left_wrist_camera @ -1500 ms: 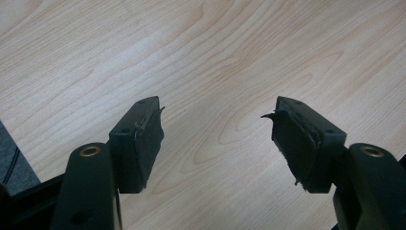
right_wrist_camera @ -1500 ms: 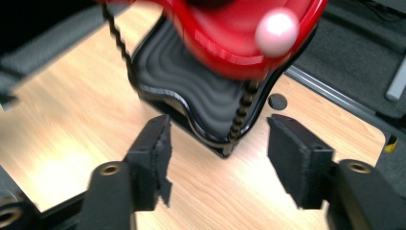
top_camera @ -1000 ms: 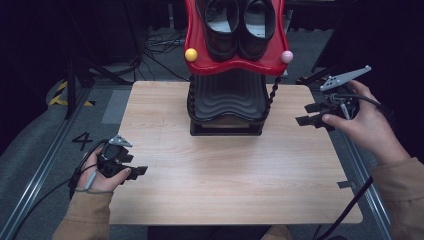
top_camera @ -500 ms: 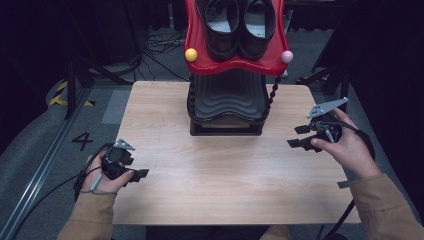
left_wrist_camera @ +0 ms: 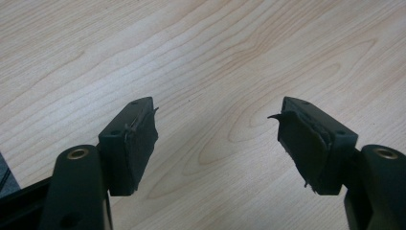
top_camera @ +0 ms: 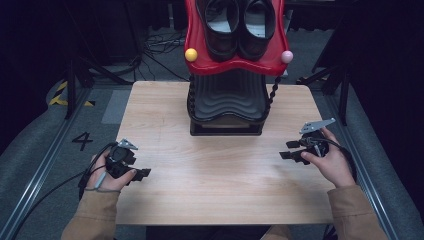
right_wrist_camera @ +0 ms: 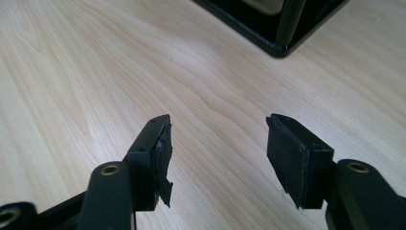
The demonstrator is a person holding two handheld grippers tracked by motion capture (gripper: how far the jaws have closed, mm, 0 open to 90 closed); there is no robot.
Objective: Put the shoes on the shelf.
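black shoes (top_camera: 241, 25) – paired, atop red rack (top_camera: 200, 55)

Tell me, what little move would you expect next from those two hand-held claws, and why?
Probably a reach forward and up toward the black shoes. They sit on the red top shelf of the rack at the table's far edge. Both the left gripper and the right gripper rest low near the table's sides, fingers spread wide with nothing between them.

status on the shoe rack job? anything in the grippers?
Looks done: a pair of black shoes sits on the red top shelf of the rack. In hand: nothing; left gripper and right gripper rest open on the table. Left: nothing obvious; the black lower shelf holds no shoes.
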